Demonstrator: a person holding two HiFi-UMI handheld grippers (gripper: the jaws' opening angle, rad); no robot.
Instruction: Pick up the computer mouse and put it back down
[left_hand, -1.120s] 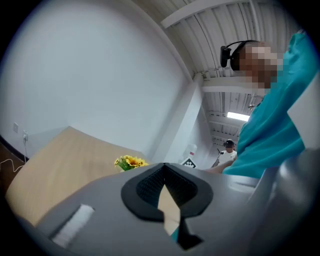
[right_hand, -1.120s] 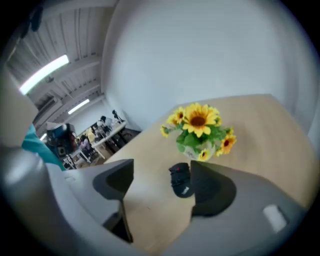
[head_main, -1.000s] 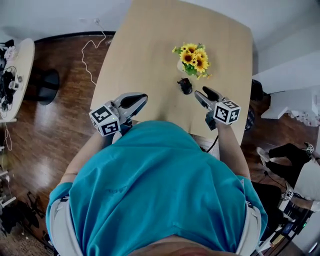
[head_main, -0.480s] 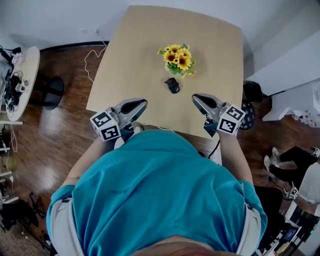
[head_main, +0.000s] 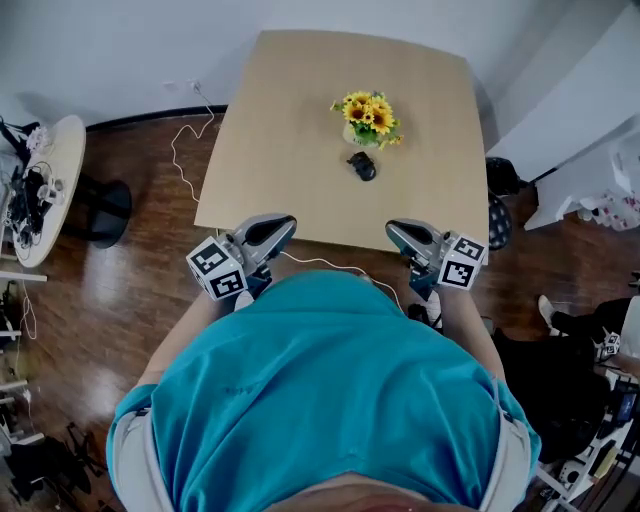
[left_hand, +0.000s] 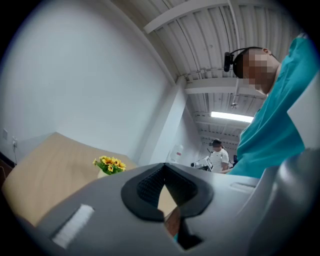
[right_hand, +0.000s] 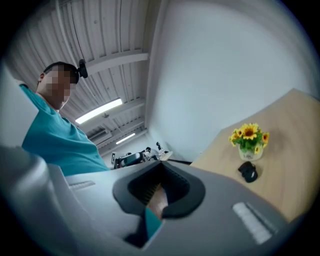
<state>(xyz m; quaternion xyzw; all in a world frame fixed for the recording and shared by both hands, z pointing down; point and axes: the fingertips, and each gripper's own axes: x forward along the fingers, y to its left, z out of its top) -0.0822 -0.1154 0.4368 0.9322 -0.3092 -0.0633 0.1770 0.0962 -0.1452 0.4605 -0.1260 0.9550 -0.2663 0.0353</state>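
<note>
The black computer mouse (head_main: 362, 165) lies on the light wooden table (head_main: 290, 130), just in front of a small vase of sunflowers (head_main: 368, 117). Both grippers hang at the table's near edge, well short of the mouse. My left gripper (head_main: 283, 222) is shut and empty, out by the near left corner. My right gripper (head_main: 392, 228) is shut and empty too, near the right corner. In the right gripper view the mouse (right_hand: 248, 171) and the flowers (right_hand: 249, 138) sit far off at the right. The left gripper view shows only the flowers (left_hand: 109, 165) past the closed jaws.
A white cable (head_main: 185, 130) trails over the wooden floor left of the table, and another cable (head_main: 330, 265) hangs at the near edge. A round white table (head_main: 45, 185) with clutter and a black round base (head_main: 105, 210) stand at the far left. A dark object (head_main: 500, 175) sits right of the table.
Both grippers have drawn back from the mouse to the table's near edge. The right gripper's jaws have gone from open to shut, empty. The mouse stays on the table.
</note>
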